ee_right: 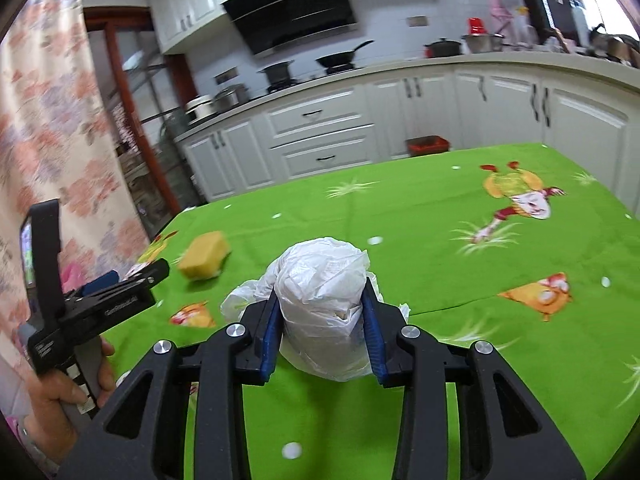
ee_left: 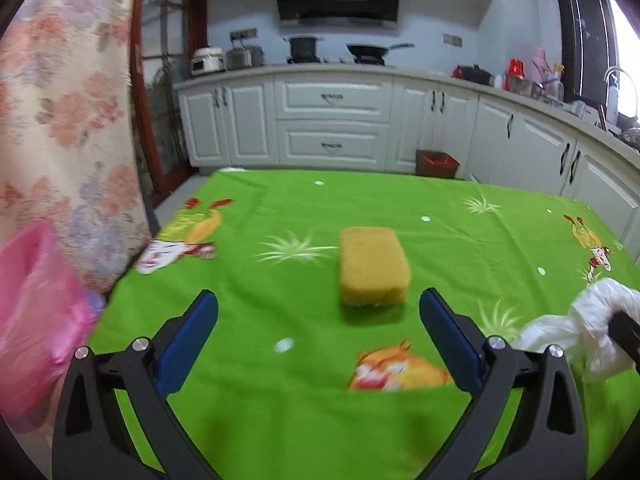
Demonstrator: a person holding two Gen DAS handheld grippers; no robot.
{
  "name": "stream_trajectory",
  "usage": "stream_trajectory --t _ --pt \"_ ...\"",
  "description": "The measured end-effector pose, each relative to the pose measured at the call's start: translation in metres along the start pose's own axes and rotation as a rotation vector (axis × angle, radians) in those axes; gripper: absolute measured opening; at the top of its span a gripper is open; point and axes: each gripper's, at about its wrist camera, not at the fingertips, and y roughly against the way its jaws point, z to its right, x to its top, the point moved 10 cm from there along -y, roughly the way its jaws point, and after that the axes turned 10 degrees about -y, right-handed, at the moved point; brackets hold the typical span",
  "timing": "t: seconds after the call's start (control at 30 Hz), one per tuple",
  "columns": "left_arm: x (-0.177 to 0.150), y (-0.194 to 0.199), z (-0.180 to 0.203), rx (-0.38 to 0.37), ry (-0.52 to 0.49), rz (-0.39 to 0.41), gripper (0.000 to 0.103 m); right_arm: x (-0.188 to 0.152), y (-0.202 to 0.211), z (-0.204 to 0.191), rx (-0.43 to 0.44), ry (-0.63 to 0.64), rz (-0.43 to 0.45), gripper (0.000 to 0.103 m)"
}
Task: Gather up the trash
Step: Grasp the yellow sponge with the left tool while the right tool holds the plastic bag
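A crumpled white plastic bag [ee_right: 324,304] is squeezed between the blue pads of my right gripper [ee_right: 322,300], which is shut on it just above the green tablecloth [ee_right: 440,216]. The same bag [ee_left: 576,332] shows at the right edge of the left wrist view. A yellow sponge [ee_left: 374,266] lies on the cloth, just ahead of my left gripper [ee_left: 318,308], whose jaws stand wide open with nothing between them. In the right wrist view the sponge [ee_right: 204,256] lies left of the bag, and a hand holds the left gripper [ee_right: 120,284] at the table's left edge.
A pink plastic bag [ee_left: 36,320] hangs at the table's left edge beside a floral curtain [ee_left: 68,112]. White kitchen cabinets [ee_left: 332,120] line the far wall, with a small red-lined bin [ee_left: 436,162] on the floor before them.
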Motion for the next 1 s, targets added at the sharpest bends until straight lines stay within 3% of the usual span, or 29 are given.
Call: stream_trajectory --t 0.17,0.33,0.5,0.67,1.0 --pt "0.015 -0.033 0.022 -0.036 -0.034 -0.059 0.092 0.003 -0.003 0.007 -0.002 -0.034 -0.005 0.036" --pt "0.019 -0.064 0.035 -0.063 -0.036 -0.137 0.078 0.002 -0.003 0.0 -0.001 -0.002 -0.002 0.036" --pt "0.013 -0.077 0.042 -0.085 -0.041 -0.191 0.048 0.001 -0.002 -0.001 -0.001 0.001 0.0 0.036" --pt "0.012 -0.061 0.04 -0.116 -0.028 -0.14 0.046 0.001 -0.001 0.001 -0.002 -0.007 0.001 0.036" --pt "-0.017 0.028 0.047 -0.14 -0.048 0.025 0.045 -0.003 0.004 -0.006 -0.004 0.01 0.004 0.036"
